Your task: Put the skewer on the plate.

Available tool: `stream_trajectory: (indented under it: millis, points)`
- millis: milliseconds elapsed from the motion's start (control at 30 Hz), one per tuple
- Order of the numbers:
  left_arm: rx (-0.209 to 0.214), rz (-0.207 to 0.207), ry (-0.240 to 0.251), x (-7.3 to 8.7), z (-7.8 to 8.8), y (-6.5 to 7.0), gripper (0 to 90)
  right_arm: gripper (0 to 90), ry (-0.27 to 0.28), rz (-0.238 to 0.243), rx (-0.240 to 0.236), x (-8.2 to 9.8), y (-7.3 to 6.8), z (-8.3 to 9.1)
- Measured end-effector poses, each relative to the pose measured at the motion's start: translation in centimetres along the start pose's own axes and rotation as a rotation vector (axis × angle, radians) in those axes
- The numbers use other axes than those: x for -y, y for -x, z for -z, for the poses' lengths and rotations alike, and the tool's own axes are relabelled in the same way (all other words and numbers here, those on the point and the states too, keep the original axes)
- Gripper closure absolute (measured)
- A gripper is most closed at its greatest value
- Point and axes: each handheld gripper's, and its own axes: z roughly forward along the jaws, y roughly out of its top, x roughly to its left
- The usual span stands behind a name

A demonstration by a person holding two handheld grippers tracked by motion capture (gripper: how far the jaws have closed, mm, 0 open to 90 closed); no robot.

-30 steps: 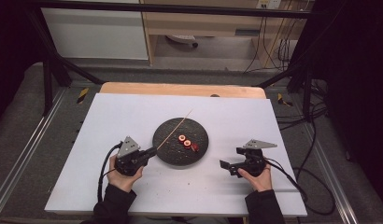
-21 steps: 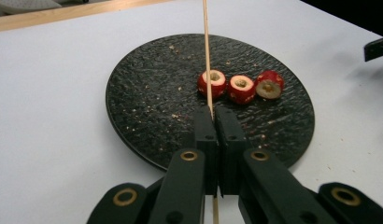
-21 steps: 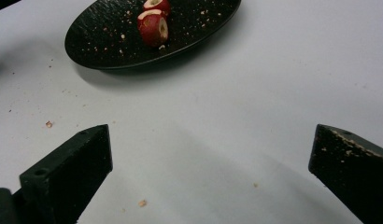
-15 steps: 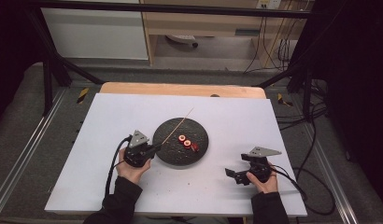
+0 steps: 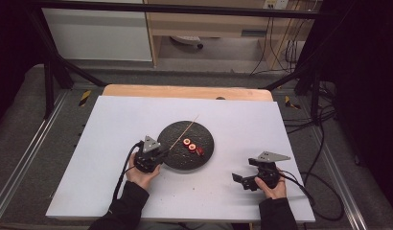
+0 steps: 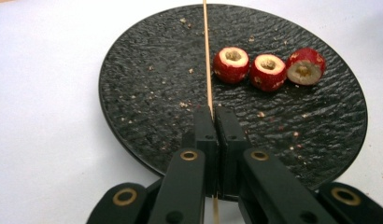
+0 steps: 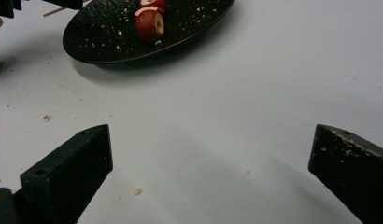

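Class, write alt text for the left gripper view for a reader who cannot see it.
The left hand-held gripper is shut on a thin wooden skewer lying across a black plate. Three cored red fruit pieces sit in a row beside it.

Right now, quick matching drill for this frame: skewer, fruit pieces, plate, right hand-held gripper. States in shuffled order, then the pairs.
Things:
1. wooden skewer
2. three cored red fruit pieces
3. black plate
4. right hand-held gripper

States:
A. jaws wide apart over the bare white table
B. clamped in the left hand-held gripper
C. lying in a row on the plate
D. strewn with crumbs

Pairs: 1-B, 2-C, 3-D, 4-A
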Motion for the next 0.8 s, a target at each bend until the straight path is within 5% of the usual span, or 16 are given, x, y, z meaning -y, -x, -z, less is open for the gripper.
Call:
stream_trajectory:
  millis: [800]
  points:
    - [-0.017,-0.011,-0.067,0.41,-0.79,0.61,85.8,0.8,-0.001,-0.004,0.005,0.09,-0.02,0.00]
